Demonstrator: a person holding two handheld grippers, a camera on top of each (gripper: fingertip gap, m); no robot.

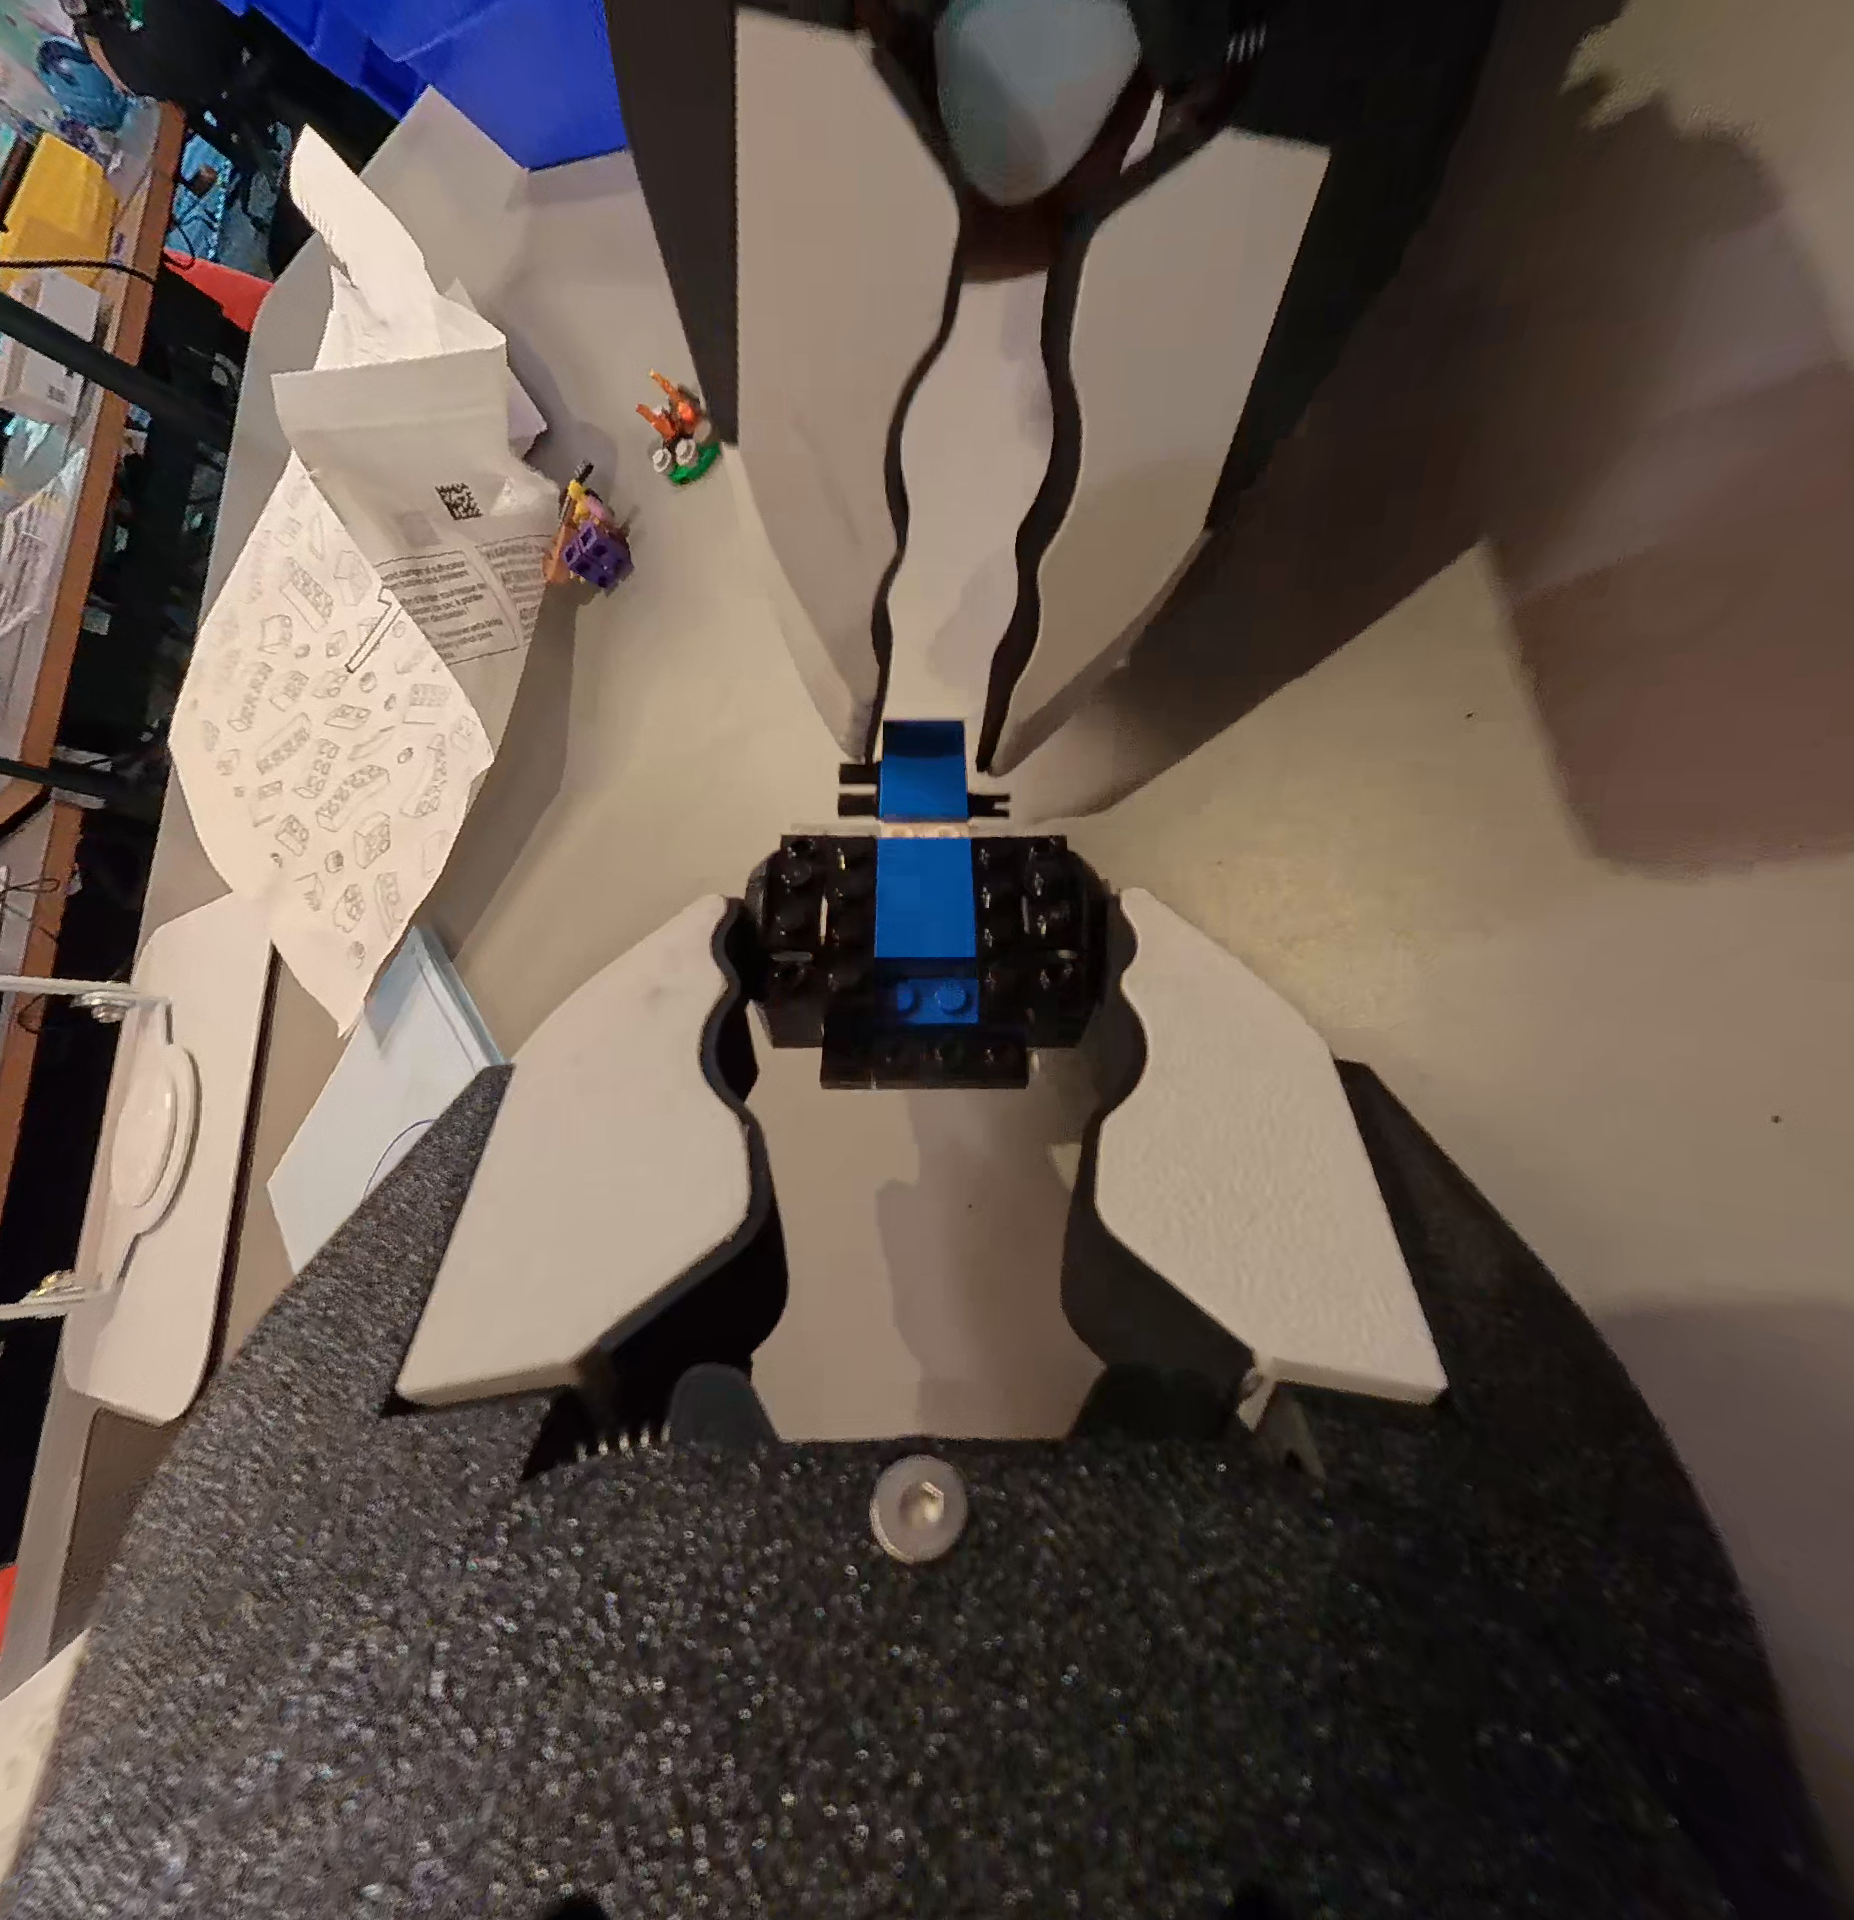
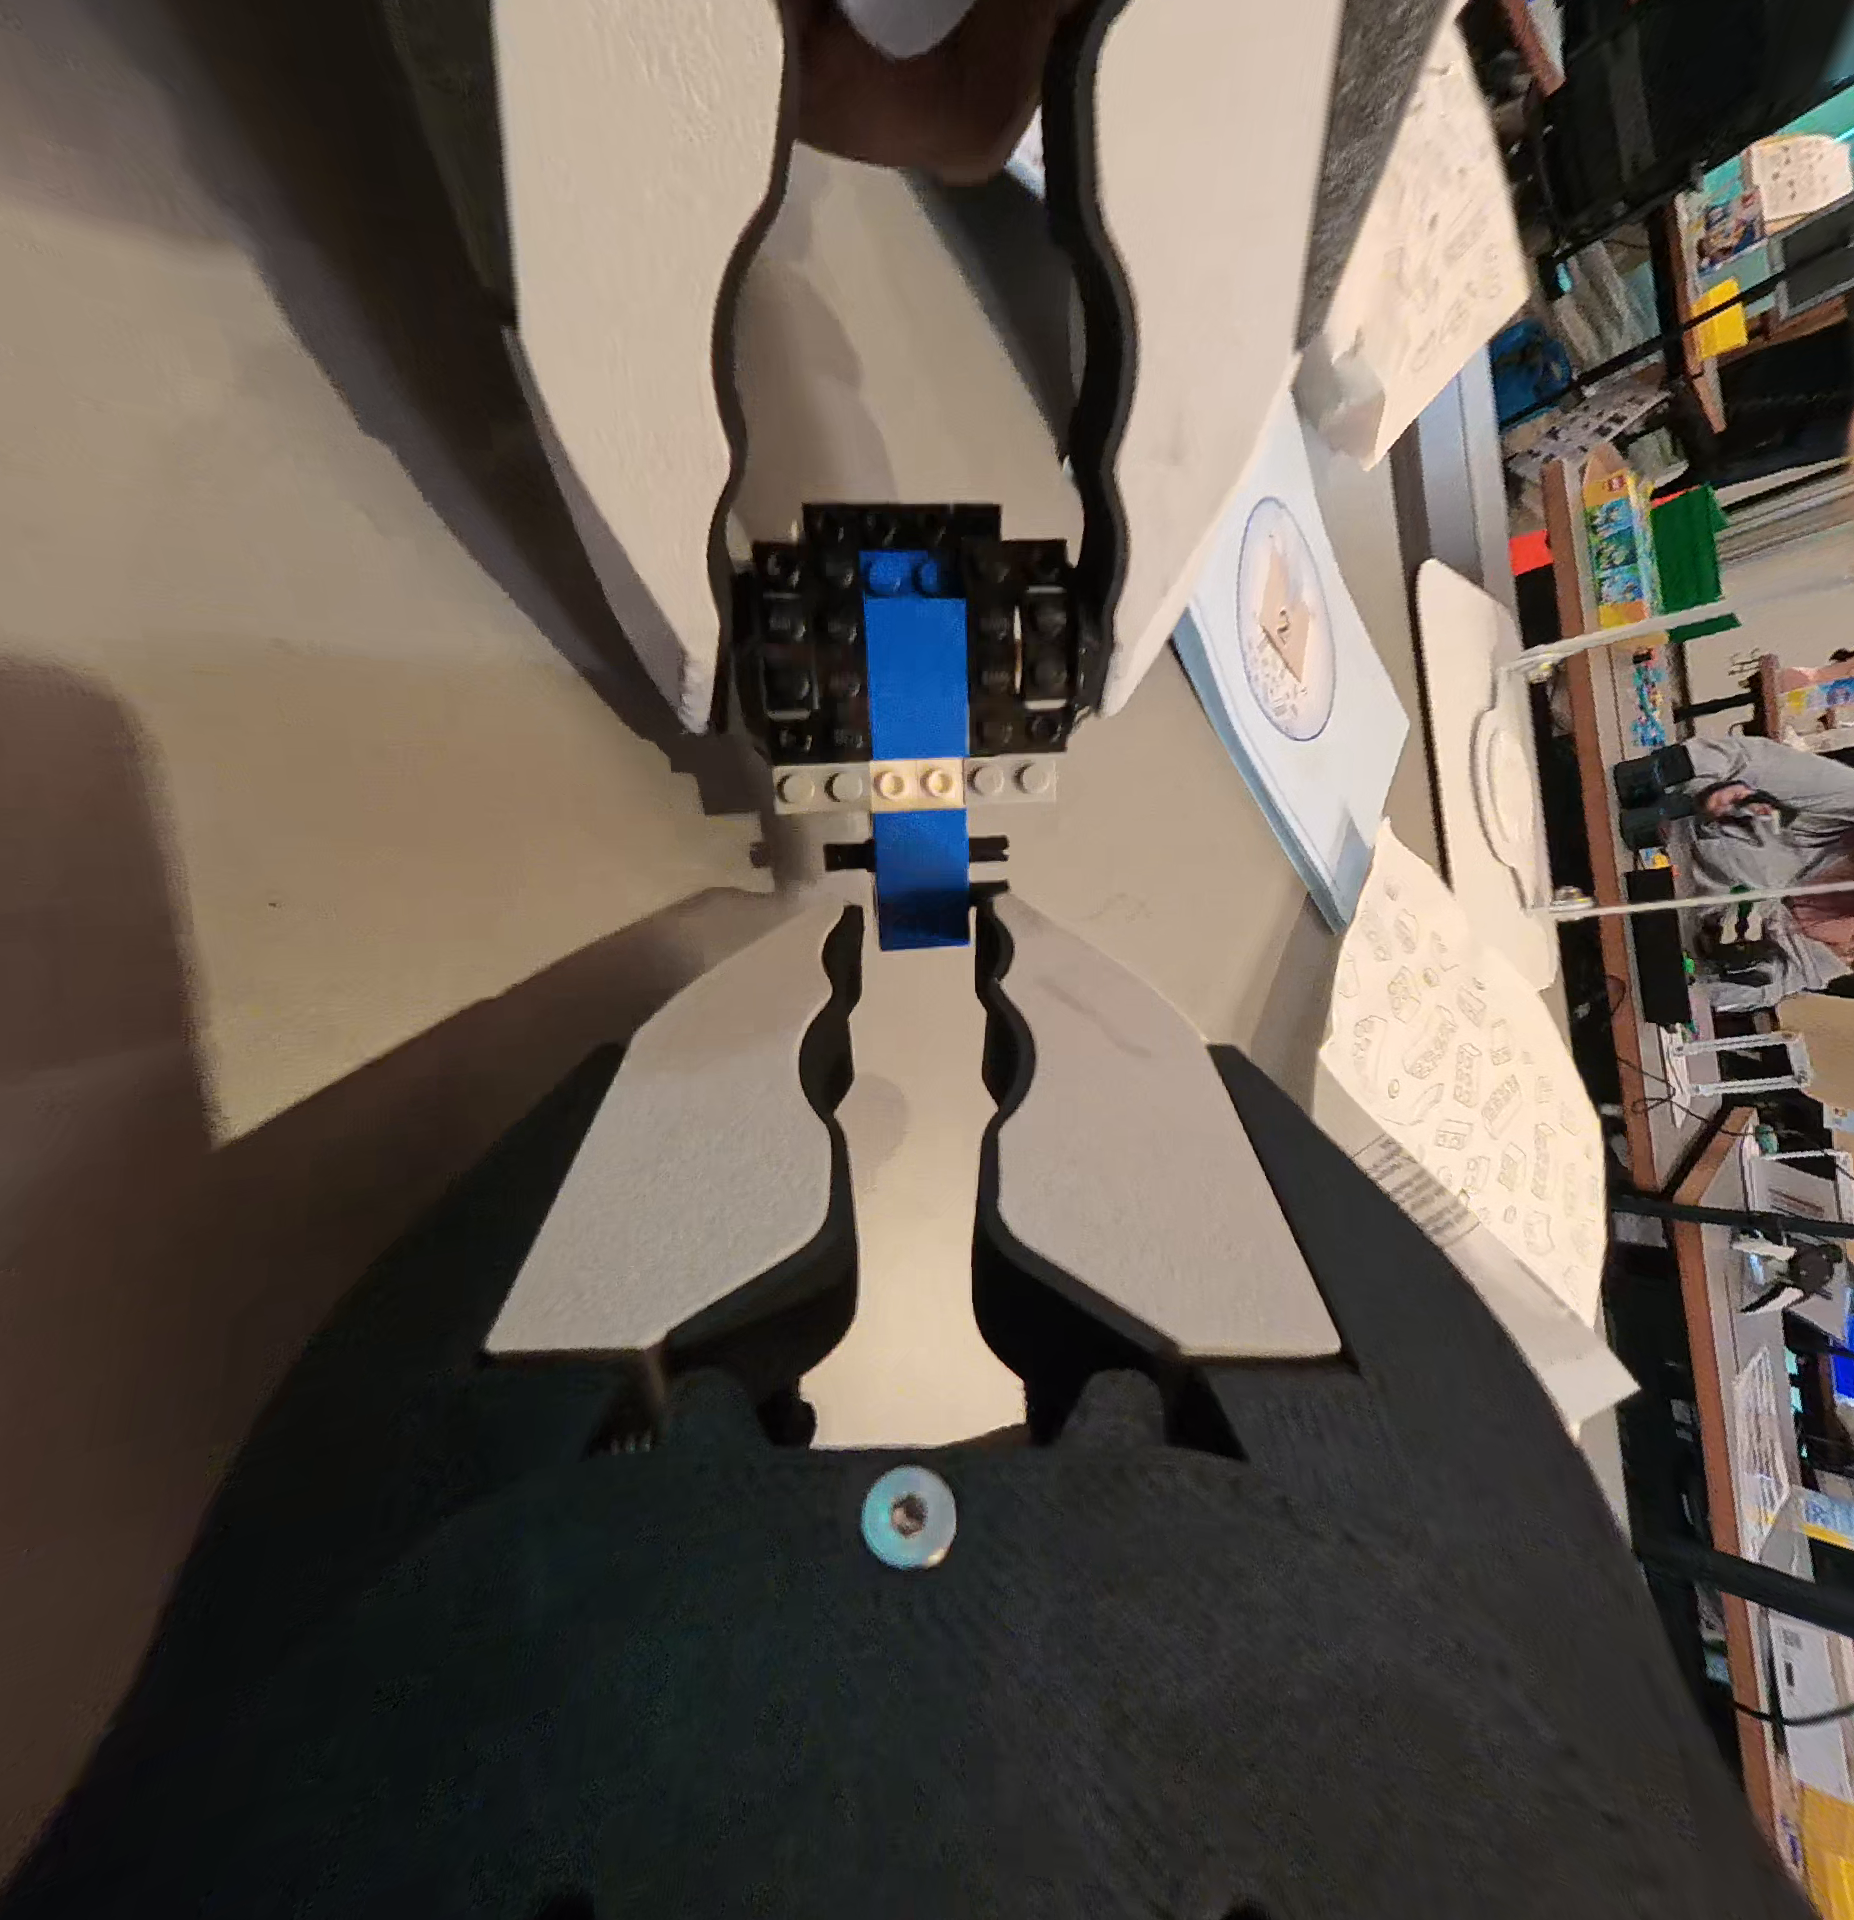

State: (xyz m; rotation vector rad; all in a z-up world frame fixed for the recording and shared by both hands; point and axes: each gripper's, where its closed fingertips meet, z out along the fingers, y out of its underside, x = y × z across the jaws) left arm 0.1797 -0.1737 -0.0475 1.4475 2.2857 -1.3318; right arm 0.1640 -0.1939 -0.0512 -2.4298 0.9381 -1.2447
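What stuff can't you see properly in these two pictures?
- Underside of the brick car: hidden in both views, which look down on it.
- Whether the right gripper's pads press the blue end piece: too close to tell in either view.
- The two tiny brick builds on the table: too small and blurred, left wrist view only.
- The paper sheets: partly cut off or overlapped.
- The shelves behind: blurred.

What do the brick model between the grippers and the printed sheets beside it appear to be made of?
The brick model looks like hard moulded plastic, glossy: sharp studs and highlights on its black and blue parts. The printed sheets look like thin matte paper: they are creased and curl at the edges. The table seems a smooth laminate, though that is less certain.
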